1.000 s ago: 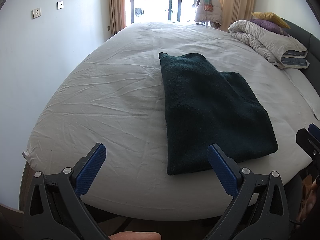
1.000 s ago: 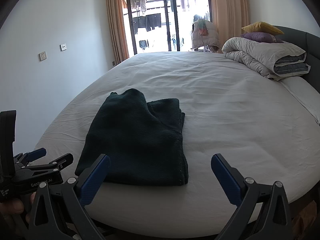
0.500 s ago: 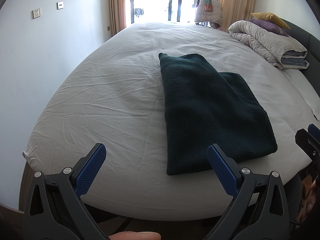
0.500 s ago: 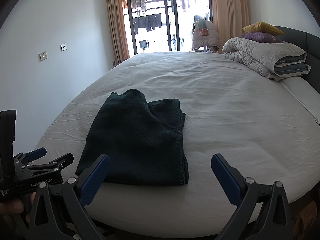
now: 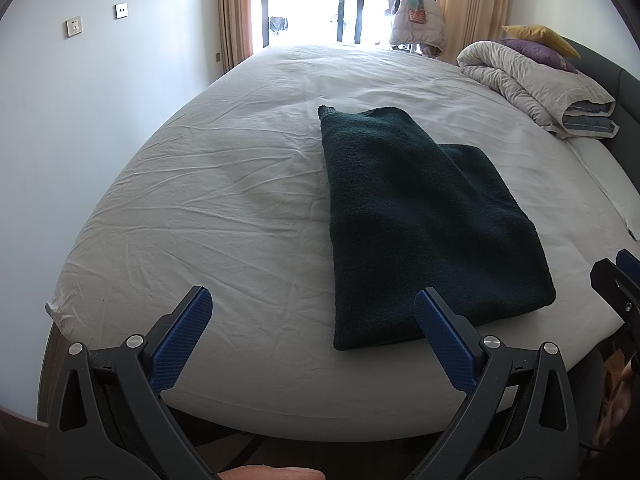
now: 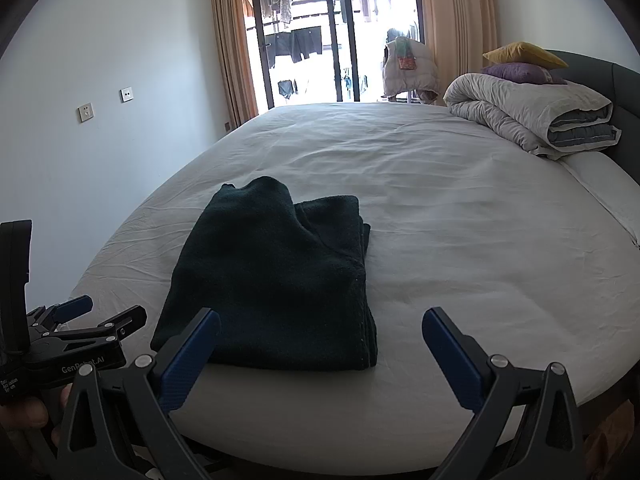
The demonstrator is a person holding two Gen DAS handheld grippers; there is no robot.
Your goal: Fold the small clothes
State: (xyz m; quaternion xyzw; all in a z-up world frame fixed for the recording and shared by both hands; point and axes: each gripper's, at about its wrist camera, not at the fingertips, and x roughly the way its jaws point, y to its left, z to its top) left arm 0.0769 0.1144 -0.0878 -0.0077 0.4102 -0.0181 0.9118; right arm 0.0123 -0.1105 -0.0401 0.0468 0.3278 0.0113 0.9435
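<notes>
Through my left wrist camera, my left claw (image 5: 312,312) is spread wide with nothing between its blue-padded fingers (image 5: 182,342), held at the near edge of a bed (image 5: 200,208) covered in a wrinkled white sheet. A dark green folded garment (image 5: 420,220) lies flat on the sheet, right of centre, with its near edge just beyond my right-hand finger and a narrower folded part reaching toward the far side. At the far right of the bed sits a rolled grey duvet (image 5: 532,84) with a purple pillow (image 5: 536,52) and a yellow pillow (image 5: 536,34) on top. Part of my right claw (image 5: 624,284) shows at the right edge. Through my right wrist camera, my right claw (image 6: 320,332) is likewise wide apart and holding nothing, at the near edge of the bed (image 6: 480,240). The dark green folded garment (image 6: 276,280) lies left of centre, with its near left corner just behind my left-hand finger. My left claw (image 6: 100,312) appears at the near left, held by a hand (image 6: 28,416), beside the garment and apart from it. The duvet (image 6: 532,116) rests at the far right, and a glass door (image 6: 332,32) with hanging laundry stands beyond the bed.
</notes>
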